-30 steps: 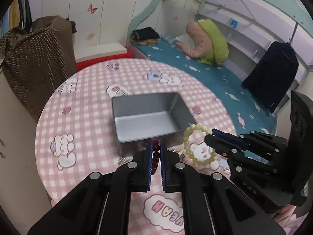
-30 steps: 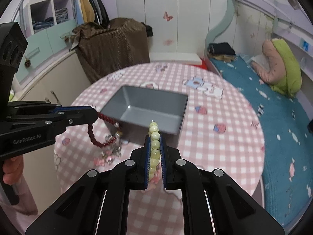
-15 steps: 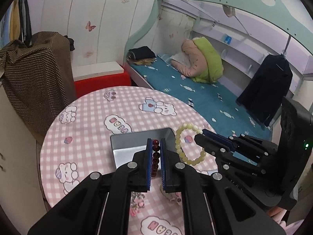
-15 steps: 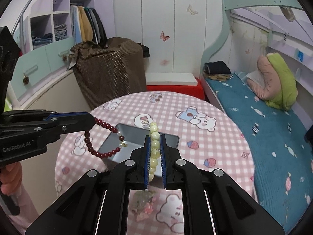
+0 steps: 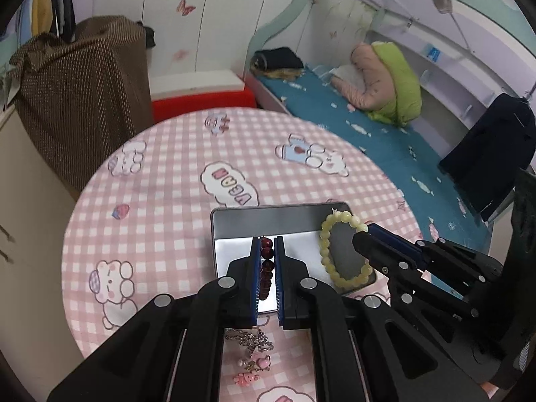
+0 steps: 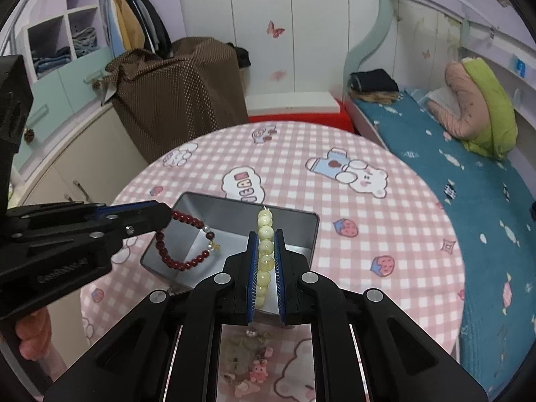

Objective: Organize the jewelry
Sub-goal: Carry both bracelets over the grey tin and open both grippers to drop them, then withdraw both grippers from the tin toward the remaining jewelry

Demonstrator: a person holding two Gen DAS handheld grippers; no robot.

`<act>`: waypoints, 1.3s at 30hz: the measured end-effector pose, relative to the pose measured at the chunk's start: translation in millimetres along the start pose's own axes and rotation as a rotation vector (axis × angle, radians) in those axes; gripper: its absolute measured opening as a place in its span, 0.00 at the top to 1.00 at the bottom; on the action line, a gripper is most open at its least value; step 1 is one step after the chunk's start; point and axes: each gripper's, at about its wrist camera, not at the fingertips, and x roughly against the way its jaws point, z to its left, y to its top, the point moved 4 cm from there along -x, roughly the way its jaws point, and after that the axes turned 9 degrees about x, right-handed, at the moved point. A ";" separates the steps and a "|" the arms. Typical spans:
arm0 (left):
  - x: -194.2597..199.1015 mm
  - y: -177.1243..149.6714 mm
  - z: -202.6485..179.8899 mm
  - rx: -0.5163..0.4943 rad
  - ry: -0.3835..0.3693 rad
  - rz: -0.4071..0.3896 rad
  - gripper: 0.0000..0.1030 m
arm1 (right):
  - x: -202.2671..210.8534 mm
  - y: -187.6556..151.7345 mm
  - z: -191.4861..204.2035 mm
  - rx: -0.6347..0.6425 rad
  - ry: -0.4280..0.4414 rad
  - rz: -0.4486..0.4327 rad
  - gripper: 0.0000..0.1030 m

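**Both bracelets over the tin: release risks**

Left gripper (image 5: 267, 269) is pinched on the red bracelet (image 6: 187, 243); most of the loop hangs free below the tips, over the near-left part of the tin (image 6: 231, 212). Right gripper (image 6: 265, 268) is pinched on the yellow bracelet (image 5: 341, 248), which dangles over the tin's right end. The tin sits on the pink checked table (image 5: 160, 201). More jewelry, a chain and pink charms (image 5: 253, 358), lies on the cloth just in front of the tin, not yet collected.

Risks, as judged from here:
- The red loop hangs near the tin's front-left wall. Let go there and it may drape over the rim or land on the cloth.
- The yellow loop hangs close to the right rim; same hazard.
- Beads are round and hard; dropped from height they could bounce or roll out of the shallow tin.
- Swinging loops may catch a rim.
- The two grippers work close together; converging further could knock them or tangle the bracelets.
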 end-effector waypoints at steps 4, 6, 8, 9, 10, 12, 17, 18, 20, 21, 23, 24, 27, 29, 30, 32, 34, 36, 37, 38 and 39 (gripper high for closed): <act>-9.4 -2.6 0.8 0.008 0.014 0.022 0.94 | -6.8 -1.2 -0.4 -0.010 0.006 0.013 0.89; -12.5 -3.3 1.4 0.009 0.024 0.027 0.94 | -5.8 0.4 -0.3 -0.011 0.001 0.002 0.88; -13.8 -3.6 2.0 0.013 0.038 0.029 0.93 | -4.3 1.7 -0.3 -0.013 0.007 0.004 0.88; -13.7 -3.6 2.9 0.016 0.046 0.026 0.93 | -3.8 2.1 -0.8 -0.019 0.010 0.009 0.86; -12.9 -3.7 3.7 0.016 0.055 0.020 0.93 | -3.0 3.0 -2.8 -0.027 0.008 0.013 0.76; -10.9 -3.8 5.7 0.026 0.067 0.017 0.78 | -0.2 3.2 -6.5 -0.035 -0.016 0.013 0.36; -0.8 -2.6 13.0 0.057 0.097 -0.019 0.52 | 13.5 3.1 -17.0 -0.056 -0.069 -0.036 0.26; 1.0 -2.4 13.0 0.057 0.094 -0.020 0.52 | 15.0 2.8 -18.1 -0.059 -0.073 -0.039 0.26; 4.4 -2.6 12.9 0.055 0.098 -0.027 0.52 | 16.5 2.3 -19.2 -0.057 -0.087 -0.038 0.26; 5.7 -2.5 12.4 0.052 0.101 -0.030 0.52 | 17.2 2.0 -19.4 -0.059 -0.086 -0.039 0.26; 7.8 -3.0 12.0 0.052 0.100 -0.032 0.52 | 17.6 2.7 -19.3 -0.063 -0.082 -0.039 0.26; 8.6 -3.4 11.9 0.051 0.100 -0.032 0.52 | 18.2 2.5 -19.0 -0.062 -0.085 -0.040 0.26; 9.4 -4.9 12.2 0.051 0.105 -0.032 0.52 | 21.4 0.8 -19.1 -0.061 -0.093 -0.040 0.26; 10.5 -6.4 12.5 0.052 0.104 -0.031 0.52 | 24.3 -0.7 -19.7 -0.062 -0.096 -0.041 0.26; 11.0 -7.5 12.7 0.052 0.105 -0.031 0.52 | 25.3 -1.6 -19.9 -0.063 -0.096 -0.041 0.26; 12.0 -10.0 13.3 0.052 0.107 -0.030 0.52 | 27.1 -4.1 -19.9 -0.064 -0.096 -0.039 0.26; 13.6 -14.0 13.7 0.050 0.110 -0.027 0.52 | 29.1 -7.3 -20.5 -0.066 -0.100 -0.034 0.26; 15.4 -17.1 14.3 0.049 0.110 -0.025 0.52 | 30.6 -10.5 -20.5 -0.070 -0.101 -0.031 0.26; 17.1 -19.6 14.6 0.047 0.109 -0.023 0.52 | 32.2 -12.3 -20.8 -0.072 -0.101 -0.031 0.26; 18.2 -20.9 14.8 0.046 0.109 -0.023 0.52 | 34.1 -14.1 -21.0 -0.073 -0.101 -0.030 0.26; 19.9 -23.0 15.2 0.044 0.108 -0.022 0.52 | 35.4 -15.7 -21.0 -0.074 -0.102 -0.029 0.26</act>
